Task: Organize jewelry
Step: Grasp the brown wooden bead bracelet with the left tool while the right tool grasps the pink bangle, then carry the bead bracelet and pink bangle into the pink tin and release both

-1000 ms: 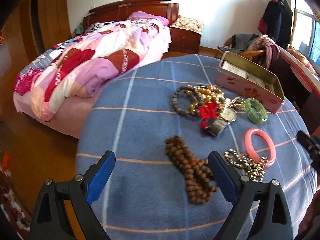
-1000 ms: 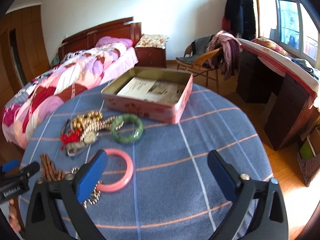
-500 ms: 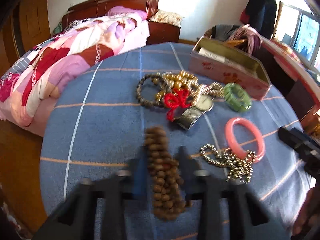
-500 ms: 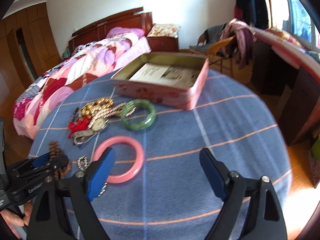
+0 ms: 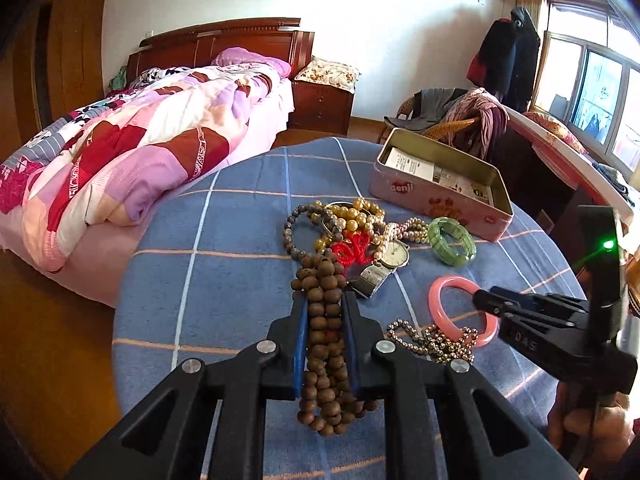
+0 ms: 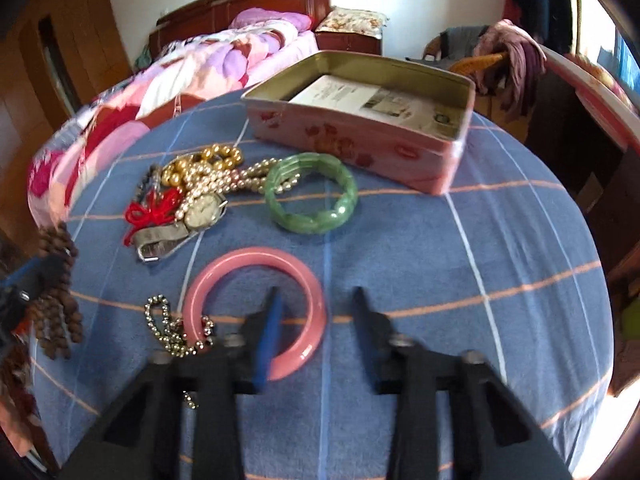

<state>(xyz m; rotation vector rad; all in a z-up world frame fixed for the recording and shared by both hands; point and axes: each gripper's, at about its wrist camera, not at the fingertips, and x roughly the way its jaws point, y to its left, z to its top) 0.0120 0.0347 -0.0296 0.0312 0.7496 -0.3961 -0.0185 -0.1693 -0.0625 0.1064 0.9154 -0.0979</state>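
Note:
My left gripper [image 5: 325, 312] is shut on a brown wooden bead strand [image 5: 322, 320], which hangs from its jaws; the strand also shows at the left edge of the right wrist view [image 6: 56, 300]. My right gripper [image 6: 316, 300] is partly closed around the right side of the pink bangle [image 6: 256, 308], one finger inside the ring, one outside, not clamped. The pink bangle [image 5: 460, 312] lies on a silver bead chain [image 6: 172, 328]. A green bangle [image 6: 312, 198], a watch [image 6: 204, 206], a red cord [image 6: 152, 210] and pearl strands [image 6: 208, 168] lie in a pile behind.
An open pink tin box [image 6: 360, 136] with papers inside stands at the back of the round table with the blue checked cloth [image 6: 480, 260]. A bed [image 5: 140, 140] is to the left, a chair with clothes [image 5: 460, 112] and a desk to the right.
My left gripper has closed on the brown bead strand and lifted it. My right gripper has moved down to the pink bangle and narrowed its jaws around its rim.

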